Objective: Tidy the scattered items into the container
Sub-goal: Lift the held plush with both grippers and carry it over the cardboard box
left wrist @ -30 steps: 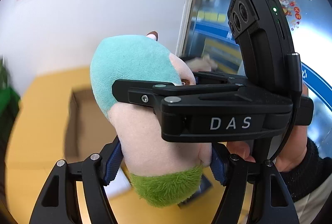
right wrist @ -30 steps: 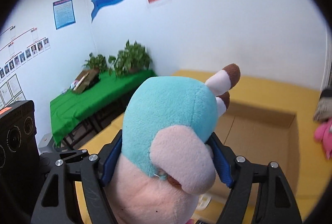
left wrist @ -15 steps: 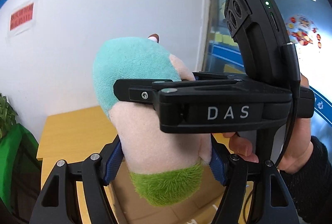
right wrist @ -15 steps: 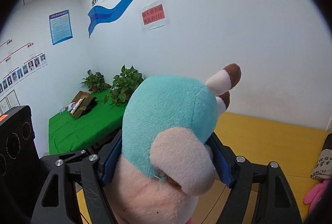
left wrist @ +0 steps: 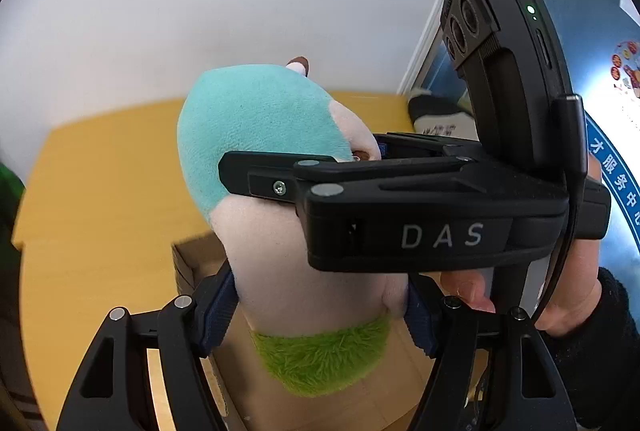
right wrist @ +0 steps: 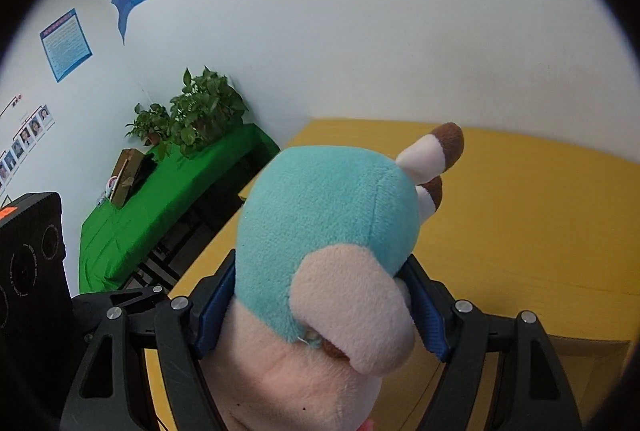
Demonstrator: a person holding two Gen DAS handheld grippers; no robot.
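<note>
Both grippers clamp one plush toy (left wrist: 280, 231) between them – a pink body with a teal hood, a green fringe and brown-tipped horns. The left gripper (left wrist: 320, 315) grasps its lower body just above the fringe, blue pads (left wrist: 218, 305) pressed into the plush; the right gripper (right wrist: 320, 307) squeezes it at the head. The toy hangs in the air above an open cardboard box (left wrist: 192, 263) on the yellow worktop (left wrist: 100, 191). A hand (left wrist: 568, 295) grips the right gripper's handle – seen from the left wrist.
</note>
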